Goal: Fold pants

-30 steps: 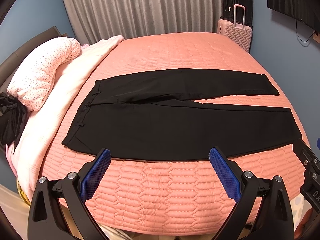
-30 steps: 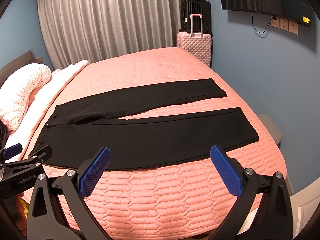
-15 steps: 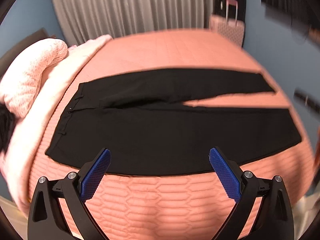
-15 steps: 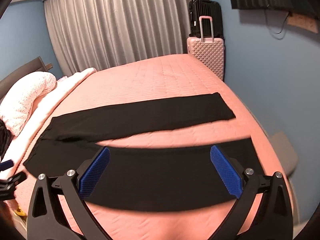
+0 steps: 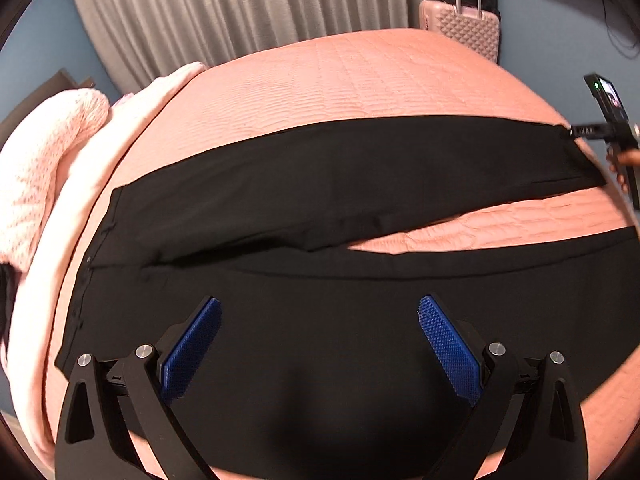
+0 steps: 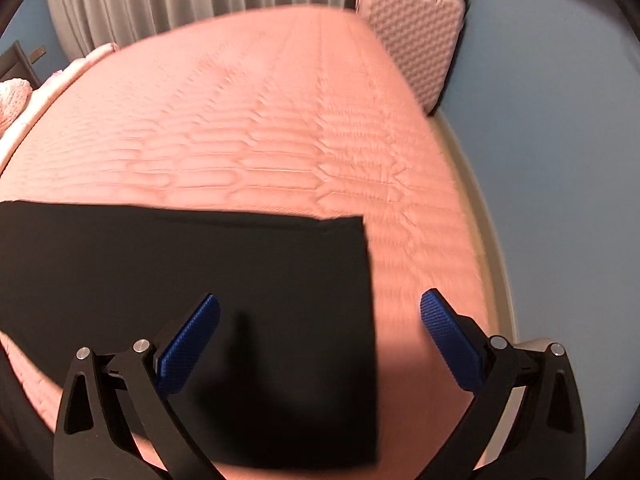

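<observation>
Black pants [image 5: 320,208] lie flat on the pink quilted bed [image 5: 360,76], waistband at the left, both legs spread toward the right in a narrow V. My left gripper [image 5: 319,336] is open, hovering over the near leg close to the seat, nothing between its blue pads [image 5: 192,348]. My right gripper [image 6: 320,332] is open over the hem end of the far pant leg [image 6: 180,272], whose cuff edge lies between the fingers. In the left wrist view the right gripper's black body [image 5: 612,120] and a hand show at the far leg's cuff.
A pink blanket and a speckled pillow [image 5: 36,168] are piled at the bed's left side. A pink suitcase [image 6: 416,32] stands by the blue wall past the bed's far corner. Grey curtains [image 5: 248,8] hang behind. The bed's right edge [image 6: 484,216] drops to the floor.
Both grippers have moved forward and down over the bed. The left one now hangs over the near leg; the right one has gone to the far leg's cuff. Both stay open.
</observation>
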### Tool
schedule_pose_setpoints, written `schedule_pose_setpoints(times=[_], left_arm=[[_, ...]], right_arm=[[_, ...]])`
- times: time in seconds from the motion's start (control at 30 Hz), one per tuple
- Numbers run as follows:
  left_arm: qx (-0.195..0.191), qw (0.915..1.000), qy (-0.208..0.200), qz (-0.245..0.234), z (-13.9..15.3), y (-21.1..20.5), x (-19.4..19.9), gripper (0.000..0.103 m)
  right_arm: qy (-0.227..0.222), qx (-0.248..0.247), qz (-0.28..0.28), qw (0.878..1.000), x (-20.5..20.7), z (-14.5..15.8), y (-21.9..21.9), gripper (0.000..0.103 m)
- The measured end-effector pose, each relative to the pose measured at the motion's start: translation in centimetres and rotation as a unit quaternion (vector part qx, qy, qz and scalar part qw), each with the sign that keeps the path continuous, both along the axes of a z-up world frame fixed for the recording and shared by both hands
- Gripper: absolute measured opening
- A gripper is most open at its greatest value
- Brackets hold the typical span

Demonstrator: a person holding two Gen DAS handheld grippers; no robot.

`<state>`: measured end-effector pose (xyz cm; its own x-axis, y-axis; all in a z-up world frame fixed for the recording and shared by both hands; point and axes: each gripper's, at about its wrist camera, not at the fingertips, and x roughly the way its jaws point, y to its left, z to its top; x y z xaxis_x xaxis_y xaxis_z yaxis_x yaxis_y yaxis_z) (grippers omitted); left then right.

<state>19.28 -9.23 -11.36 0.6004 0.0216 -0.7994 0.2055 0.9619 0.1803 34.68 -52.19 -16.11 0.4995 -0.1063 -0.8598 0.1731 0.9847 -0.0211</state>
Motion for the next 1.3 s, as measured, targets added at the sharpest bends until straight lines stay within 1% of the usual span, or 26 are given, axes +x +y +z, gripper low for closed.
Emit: schedule_pose_setpoints(times=[0.07, 0.1, 0.13, 0.2, 0.27, 0.33, 0.4, 0.43, 0.5, 0.53, 0.57, 0.6, 0.67, 0.7, 0.77, 0.8, 0.9, 0.93, 0.97, 1.0, 1.03, 1.07, 1.1, 1.17, 1.23, 1.3], left_arm=[[0.0, 1.0, 0.003, -0.004, -0.9, -0.5, 1.3, 0.098], [-0.004, 1.0, 0.006, -0.005, -1.3, -0.5, 1.8, 0.098], [-0.012, 0.9999, 0.011, -0.003, -1.7, -0.2, 2.6, 0.098], [-0.024, 0.9995, 0.02, 0.005, -2.3, 0.8, 3.6, 0.098], [-0.028, 0.9992, 0.024, 0.016, -2.7, 2.5, 5.3, 0.098], [-0.03, 0.9987, 0.025, 0.034, -2.6, 5.4, 7.4, 0.098], [-0.031, 0.9975, 0.027, 0.057, -2.5, 8.6, 9.7, 0.098], [-0.025, 0.9964, 0.025, 0.077, -2.5, 11.4, 11.7, 0.098], [-0.008, 0.9947, 0.019, 0.101, -2.7, 15.1, 14.5, 0.098], [0.006, 0.9933, 0.017, 0.114, -2.9, 17.7, 16.5, 0.098], [0.022, 0.9908, 0.013, 0.133, -3.0, 20.5, 18.7, 0.098], [0.025, 0.9893, 0.016, 0.143, -3.1, 23.1, 20.6, 0.097], [0.046, 0.9834, 0.003, 0.176, -3.1, 27.2, 23.5, 0.097], [0.044, 0.9815, 0.004, 0.186, -3.2, 29.8, 25.5, 0.097], [0.041, 0.9796, 0.006, 0.197, -3.6, 33.2, 28.2, 0.097], [0.029, 0.9809, 0.018, 0.192, -4.1, 34.8, 29.9, 0.097], [0.027, 0.9819, 0.036, 0.184, -5.6, 37.4, 33.4, 0.095], [0.013, 0.9827, 0.047, 0.179, -6.2, 37.9, 34.2, 0.084], [-0.014, 0.983, 0.065, 0.171, -6.9, 38.3, 35.2, 0.066], [-0.049, 0.9822, 0.073, 0.166, -7.2, 38.7, 35.7, 0.059], [-0.072, 0.9795, 0.074, 0.173, -7.1, 39.0, 36.0, 0.051], [-0.081, 0.9787, 0.078, 0.172, -7.0, 39.1, 36.2, 0.043], [-0.084, 0.9793, 0.079, 0.167, -6.7, 39.0, 36.1, 0.039], [-0.082, 0.9823, 0.074, 0.151, -6.0, 38.7, 35.2, 0.023], [-0.076, 0.9859, 0.058, 0.138, -4.2, 37.9, 33.5, 0.022], [-0.091, 0.987, 0.035, 0.127, -1.8, 37.6, 31.2, 0.022]], right_arm=[[0.007, 0.028, 0.009, 1.0, 1.1, -1.2, -1.1, 0.098], [-0.001, 0.054, 0.015, 0.998, 1.3, -1.5, -1.5, 0.098], [-0.01, 0.067, 0.02, 0.998, 1.3, -1.7, -1.7, 0.098], [-0.019, 0.061, 0.025, 0.998, 1.2, -1.9, -1.5, 0.094], [-0.034, 0.056, 0.026, 0.998, 0.5, -1.5, -1.3, 0.076], [-0.043, 0.061, 0.017, 0.997, 0.0, -0.7, -1.8, 0.03], [-0.043, 0.066, 0.014, 0.997, 0.1, -0.5, -1.8, 0.012], [-0.041, 0.056, 0.012, 0.998, 0.0, -0.6, -1.5, 0.012], [-0.036, 0.044, 0.003, 0.998, 0.4, -0.4, -0.9, 0.012], [-0.036, 0.039, -0.004, 0.999, 0.5, -0.4, -0.8, 0.012], [-0.038, 0.04, -0.013, 0.998, 0.5, -0.3, -0.7, 0.012], [-0.04, 0.042, -0.021, 0.998, 0.2, -0.3, -0.6, 0.012], [-0.042, 0.043, -0.032, 0.998, -0.2, -0.3, -0.5, 0.012], [-0.042, 0.04, -0.036, 0.998, -0.1, -0.3, -0.4, 0.012], [-0.039, 0.027, -0.045, 0.998, 0.0, -0.2, 0.0, 0.012], [-0.039, 0.026, -0.049, 0.998, 0.1, -0.2, 0.1, 0.012], [-0.041, 0.031, -0.065, 0.997, 0.2, -0.1, 0.1, 0.012], [-0.041, 0.034, -0.069, 0.996, 0.2, -0.1, 0.0, 0.012], [-0.042, 0.033, -0.072, 0.996, 0.2, -0.1, 0.1, 0.012], [-0.042, 0.029, -0.074, 0.996, 0.2, -0.1, 0.2, 0.012], [-0.04, 0.022, -0.075, 0.996, 0.3, -0.1, 0.5, 0.013], [-0.038, 0.018, -0.076, 0.996, 0.4, 0.0, 0.7, 0.013], [-0.037, 0.014, -0.078, 0.996, 0.5, 0.1, 0.9, 0.013], [-0.038, 0.007, -0.08, 0.996, 0.2, 0.8, 1.4, 0.013], [-0.051, 0.007, -0.073, 0.996, -0.6, 2.0, 2.0, 0.01], [-0.073, 0.015, -0.062, 0.995, -2.3, 4.0, 2.7, 0.008]])
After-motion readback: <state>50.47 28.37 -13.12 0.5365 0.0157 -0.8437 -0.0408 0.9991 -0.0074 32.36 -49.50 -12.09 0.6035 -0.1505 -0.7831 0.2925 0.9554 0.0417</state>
